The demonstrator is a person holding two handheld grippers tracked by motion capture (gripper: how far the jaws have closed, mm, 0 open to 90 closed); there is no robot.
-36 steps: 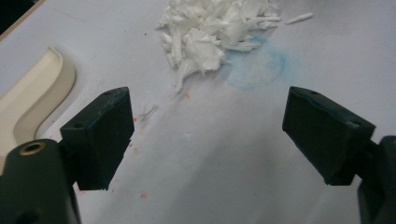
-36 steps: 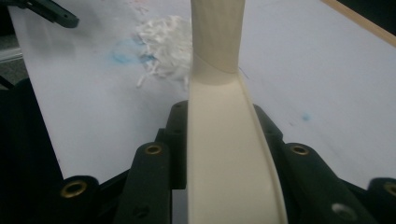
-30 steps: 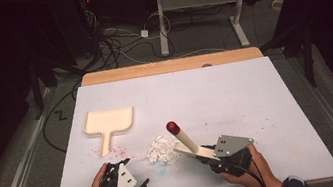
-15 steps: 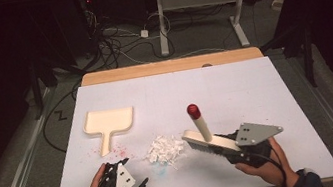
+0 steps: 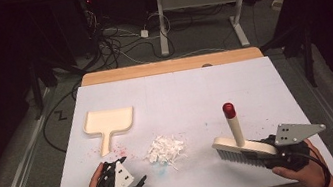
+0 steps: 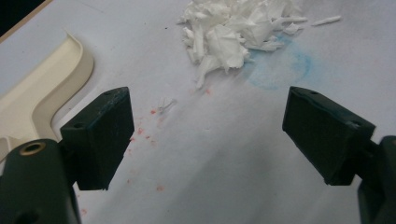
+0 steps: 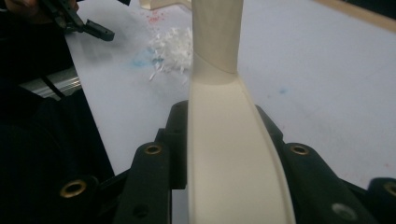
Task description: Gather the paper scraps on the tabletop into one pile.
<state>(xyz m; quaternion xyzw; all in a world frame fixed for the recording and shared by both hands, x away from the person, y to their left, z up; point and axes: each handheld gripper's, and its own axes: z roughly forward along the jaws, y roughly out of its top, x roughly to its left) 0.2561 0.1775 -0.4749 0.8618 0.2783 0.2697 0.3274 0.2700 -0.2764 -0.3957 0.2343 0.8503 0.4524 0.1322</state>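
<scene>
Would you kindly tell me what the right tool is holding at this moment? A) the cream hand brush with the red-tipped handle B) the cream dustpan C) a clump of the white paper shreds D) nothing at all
A: the right tool is clamped on the back of the brush, and in the right gripper view its cream body sits between the black jaws, while the dustpan and the shreds lie apart on the table.

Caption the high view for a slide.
Right gripper holds a brush beside shredded paper; dustpan waits.
</scene>
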